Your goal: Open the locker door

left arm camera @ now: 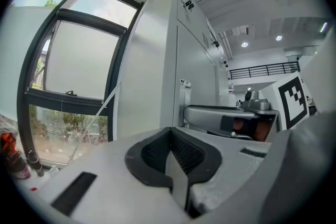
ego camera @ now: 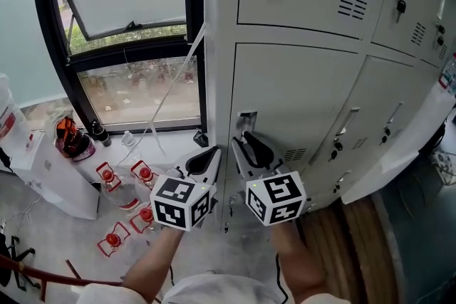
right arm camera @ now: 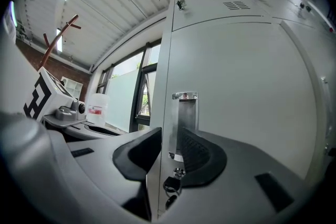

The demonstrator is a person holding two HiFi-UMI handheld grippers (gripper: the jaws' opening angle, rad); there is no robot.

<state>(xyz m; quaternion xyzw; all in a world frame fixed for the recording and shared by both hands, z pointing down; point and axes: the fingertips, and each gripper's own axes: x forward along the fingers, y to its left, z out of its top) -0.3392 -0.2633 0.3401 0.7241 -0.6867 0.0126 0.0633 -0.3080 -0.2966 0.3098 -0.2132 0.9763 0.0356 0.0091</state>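
Fingers of the left gripper are closed on each other with nothing between them. This gripper hangs just left of the locker door, level with that door's lower left corner, apart from it.

The fingers of the right gripper stand apart, one on each side of the door's left edge. The recessed metal handle lies along that edge, between the fingers; the pads appear not to press on it. A key hangs in the lock directly below the handle. The door looks shut or barely ajar.
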